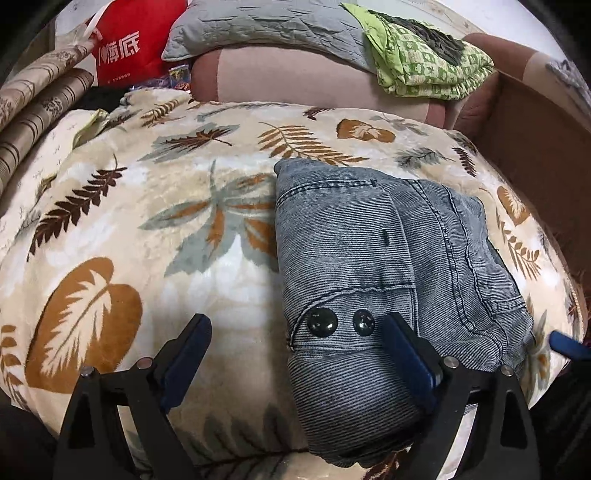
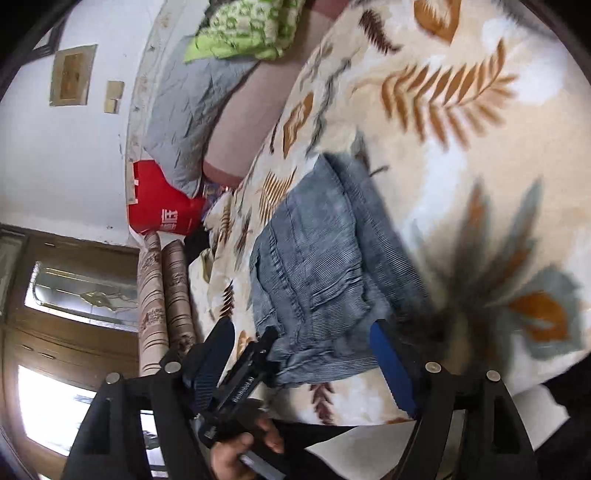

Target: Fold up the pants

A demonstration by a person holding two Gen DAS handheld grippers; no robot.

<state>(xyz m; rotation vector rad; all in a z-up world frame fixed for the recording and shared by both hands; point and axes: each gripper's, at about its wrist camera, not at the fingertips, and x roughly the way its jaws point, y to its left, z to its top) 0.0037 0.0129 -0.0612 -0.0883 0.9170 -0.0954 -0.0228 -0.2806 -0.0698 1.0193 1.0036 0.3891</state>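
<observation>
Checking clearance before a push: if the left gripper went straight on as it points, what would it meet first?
Probably the folded grey-blue denim pants: the open left gripper straddles their near-left edge, over the leaf-print blanket; depth is unclear.

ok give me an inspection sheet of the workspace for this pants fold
surface: leaf-print blanket covering the bed, soft and uneven
job's things: grey-blue pants folded into a compact stack on the blanket, two dark buttons facing up near the front edge
clutter: green patterned cloth, grey pillow, red bag, rolled striped fabric at the bed's far and left sides, all apart from the pants
grippers: left gripper open, fingers straddling the stack's left front corner; right gripper open at the stack's near edge, nothing clamped
cables: nothing seen
surroundings: white wall, wooden cabinet with glass panel, cardboard box beside the bed
</observation>
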